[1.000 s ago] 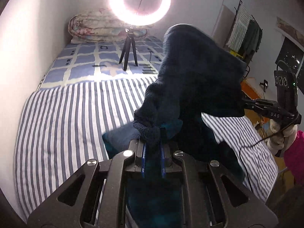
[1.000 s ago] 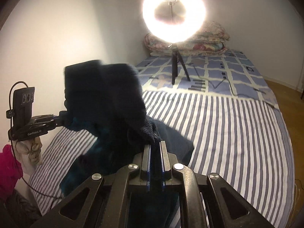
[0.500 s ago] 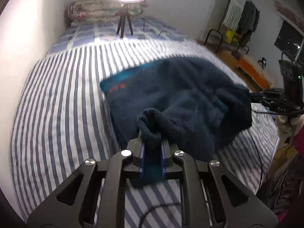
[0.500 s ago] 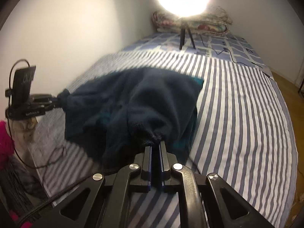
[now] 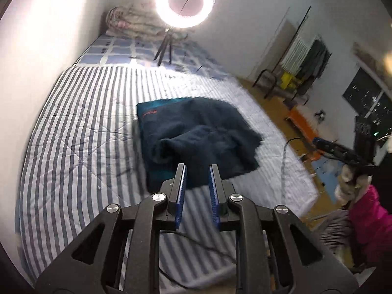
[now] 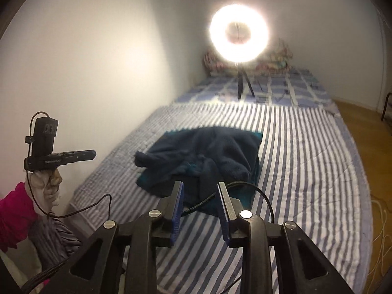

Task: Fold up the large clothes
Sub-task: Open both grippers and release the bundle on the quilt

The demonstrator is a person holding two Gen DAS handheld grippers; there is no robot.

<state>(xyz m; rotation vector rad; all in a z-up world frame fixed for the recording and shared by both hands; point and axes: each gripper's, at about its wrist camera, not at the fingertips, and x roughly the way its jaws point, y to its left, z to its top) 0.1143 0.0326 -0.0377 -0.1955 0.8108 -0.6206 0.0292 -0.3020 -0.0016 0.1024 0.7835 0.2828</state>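
We find the dark blue fleece garment [image 5: 196, 137] lying on the striped bed [image 5: 80, 132], doubled over into a rough, lumpy rectangle with a teal lining showing at its edges; it rests near the middle of the mattress, well short of the ring light [image 5: 185, 1] on its small tripod at the far end. Our left hand-held gripper [image 5: 197, 169] hangs over the near edge of the cloth with its jaws just parted and nothing between them; our right hand-held gripper [image 6: 199, 187] likewise has just been opening, its blue pads apart and bare, only a black cable [image 6: 247, 191] crossing the view behind them; the garment is let go on both sides. We judge one fold laid down and released; the top layer is rumpled, one corner straggles out toward the wall side, and smoothing plus at least another fold seem left to do. A small red mark of writing [image 5: 149, 113] sits near the garment's far corner, too small for us to read; white lettering on the side of the left hand-held gripper, seen from the right wrist, is also illegible.
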